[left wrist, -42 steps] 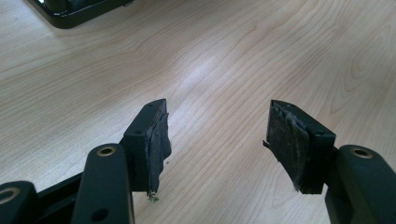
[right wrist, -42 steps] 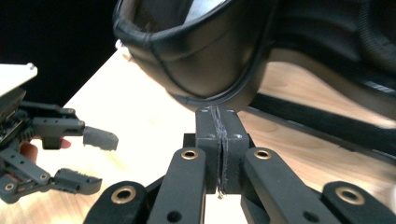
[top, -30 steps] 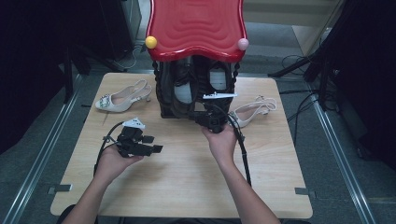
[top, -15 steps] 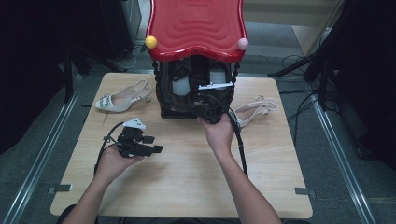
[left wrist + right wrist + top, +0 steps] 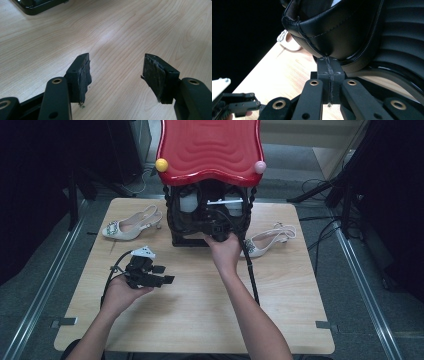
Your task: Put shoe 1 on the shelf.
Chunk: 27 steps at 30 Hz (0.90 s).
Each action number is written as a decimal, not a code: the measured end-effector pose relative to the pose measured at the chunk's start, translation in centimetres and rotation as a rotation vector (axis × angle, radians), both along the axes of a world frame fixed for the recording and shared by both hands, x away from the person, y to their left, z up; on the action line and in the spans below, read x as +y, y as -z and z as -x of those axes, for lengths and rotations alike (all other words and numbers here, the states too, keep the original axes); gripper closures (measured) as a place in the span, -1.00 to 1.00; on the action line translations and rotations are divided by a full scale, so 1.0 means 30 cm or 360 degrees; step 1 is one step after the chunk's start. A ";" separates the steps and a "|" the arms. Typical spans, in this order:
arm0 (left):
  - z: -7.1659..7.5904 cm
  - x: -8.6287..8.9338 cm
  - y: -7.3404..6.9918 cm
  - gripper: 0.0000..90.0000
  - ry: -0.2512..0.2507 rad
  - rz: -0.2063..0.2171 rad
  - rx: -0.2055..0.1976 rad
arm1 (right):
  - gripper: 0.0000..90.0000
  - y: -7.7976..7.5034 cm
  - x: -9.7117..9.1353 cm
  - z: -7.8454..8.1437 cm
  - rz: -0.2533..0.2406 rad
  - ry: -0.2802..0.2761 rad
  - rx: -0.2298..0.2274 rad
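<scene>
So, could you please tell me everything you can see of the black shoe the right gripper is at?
The black shoe looks like smooth, glossy leather with a stitched seam and a piped rim around its dark opening. It sits low in the black rack under the red top, at the table's far edge. The right gripper meets it from below, jaws pressed together right at the seam; whether they pinch leather I cannot tell.

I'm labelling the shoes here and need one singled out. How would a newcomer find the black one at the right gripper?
Start at the black rack with the red wavy top at the table's far edge. The right gripper reaches into it, shut against a black leather shoe. Glossy and dark, it sits inside the rack, unlike the cream slingback heels on the wood either side.
</scene>
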<state>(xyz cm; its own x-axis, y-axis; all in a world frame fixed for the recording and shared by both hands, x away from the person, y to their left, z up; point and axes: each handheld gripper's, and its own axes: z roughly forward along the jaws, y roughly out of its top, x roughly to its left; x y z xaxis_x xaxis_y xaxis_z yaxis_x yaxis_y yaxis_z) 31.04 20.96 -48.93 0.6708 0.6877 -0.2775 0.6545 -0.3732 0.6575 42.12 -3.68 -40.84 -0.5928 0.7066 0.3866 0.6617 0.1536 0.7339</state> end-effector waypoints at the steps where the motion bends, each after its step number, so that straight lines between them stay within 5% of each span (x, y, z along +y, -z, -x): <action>1: 0.000 -0.001 0.001 -0.14 -0.0006 0.0001 -0.0003 | 1.00 -0.001 0.009 -0.004 -0.0001 -0.0001 0.0000; 11: -0.001 0.003 0.001 -0.14 -0.0011 0.0009 -0.0006 | 1.00 0.028 0.048 -0.037 0.0056 0.0006 0.0022; 23: -0.001 -0.003 0.002 -0.13 -0.0011 -0.0008 -0.0008 | 0.90 0.061 -0.029 0.044 -0.0165 -0.0059 -0.0020; 27: -0.003 -0.002 0.003 -0.13 -0.0014 -0.0003 -0.0010 | 0.76 0.072 -0.050 0.076 -0.0175 -0.0114 -0.0117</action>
<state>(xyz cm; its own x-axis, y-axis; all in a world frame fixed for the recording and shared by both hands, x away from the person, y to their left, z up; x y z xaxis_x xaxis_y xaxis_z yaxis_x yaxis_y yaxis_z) 31.11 20.90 -49.03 0.6664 0.6943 -0.2719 0.6537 -0.3686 0.6610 39.83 -5.16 -43.00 -0.6697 0.6173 0.4128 0.5956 0.1144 0.7951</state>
